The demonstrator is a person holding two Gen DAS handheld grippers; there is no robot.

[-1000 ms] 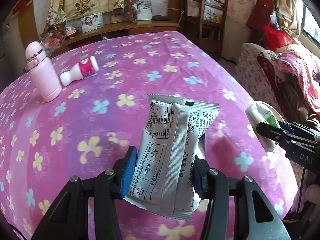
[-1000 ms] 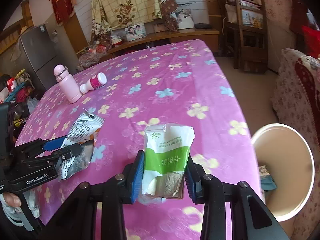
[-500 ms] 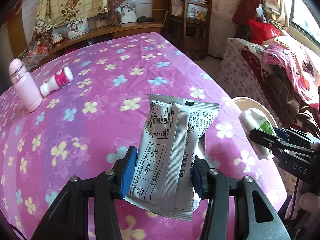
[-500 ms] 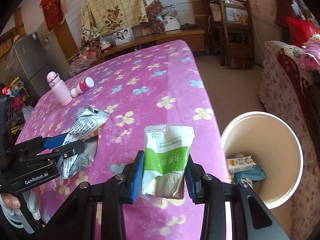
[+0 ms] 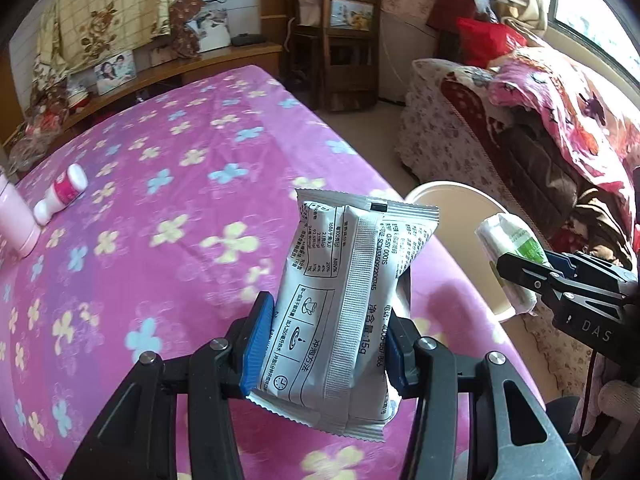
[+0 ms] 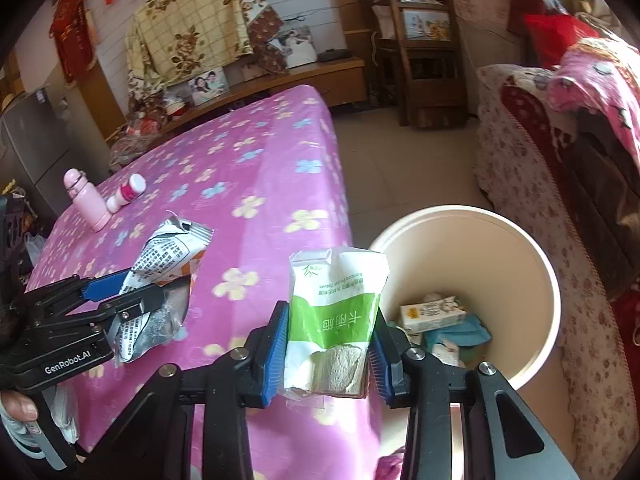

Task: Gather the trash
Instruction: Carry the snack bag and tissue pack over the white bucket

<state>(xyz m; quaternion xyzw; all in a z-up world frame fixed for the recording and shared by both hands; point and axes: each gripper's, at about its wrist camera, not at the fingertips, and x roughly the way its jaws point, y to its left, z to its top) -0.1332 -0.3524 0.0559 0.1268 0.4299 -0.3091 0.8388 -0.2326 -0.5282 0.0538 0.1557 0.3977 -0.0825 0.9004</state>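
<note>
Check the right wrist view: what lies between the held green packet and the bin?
Nothing. The green packet, gripped, sits directly beside the bin rim in that view.

Your frames are bright with daylight; it comes in from the window (image 5: 592, 12) at upper right of the left wrist view, which is blown out white. Sun hits the bin (image 6: 448, 216) rim and the couch blanket (image 5: 560, 96) hard, some glare there. The pink cloth (image 5: 160, 200) is motion-blurred, flowers smeared. The near packets stay sharp. You get heavy fisheye bending and black vignette corners in both views. Shadows are soft under the tongs.
</note>
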